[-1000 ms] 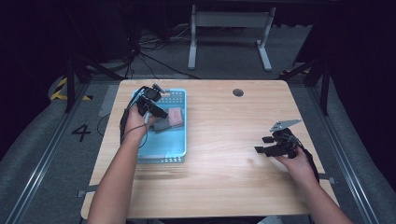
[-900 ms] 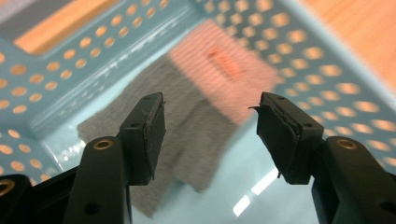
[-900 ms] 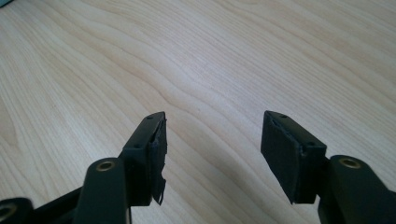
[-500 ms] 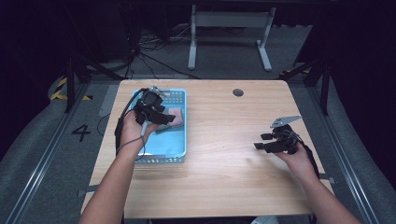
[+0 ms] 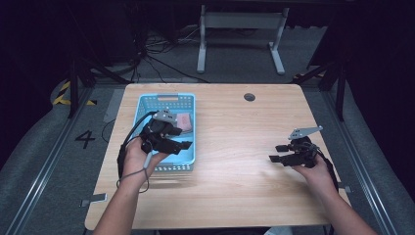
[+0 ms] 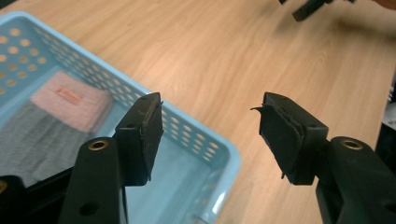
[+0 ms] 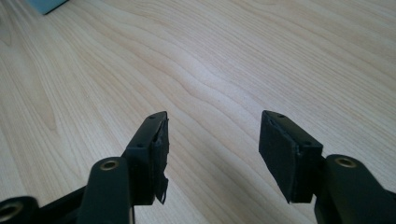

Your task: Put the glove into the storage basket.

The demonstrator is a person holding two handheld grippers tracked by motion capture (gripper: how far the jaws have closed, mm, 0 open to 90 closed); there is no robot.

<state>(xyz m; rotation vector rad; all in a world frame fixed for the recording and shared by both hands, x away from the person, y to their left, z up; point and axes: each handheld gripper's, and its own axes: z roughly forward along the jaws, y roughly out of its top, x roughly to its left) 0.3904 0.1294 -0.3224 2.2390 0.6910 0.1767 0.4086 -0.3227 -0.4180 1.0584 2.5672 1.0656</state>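
left gripper [image 6: 208, 133] is released, jaws just been opening, nothing between them; pink-and-grey cloth [image 6: 56, 116] lies in the blue basket [image 6: 196, 135], below and to the left of its jaws. right gripper [image 7: 212, 154] is also released over bare table [image 7: 233, 56]; i'd lift the left clear of the basket rim before swinging away, so nothing snags.

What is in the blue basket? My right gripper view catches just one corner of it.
Observer: A folded pink and grey cloth lies on the floor of the basket.
Operator: Is the left gripper holding it?
Observer: No. The left gripper is open, with nothing between its jaws, over the basket's corner.
Operator: Where is the basket from my gripper?
Observer: On the table's left half, well apart from the right gripper.
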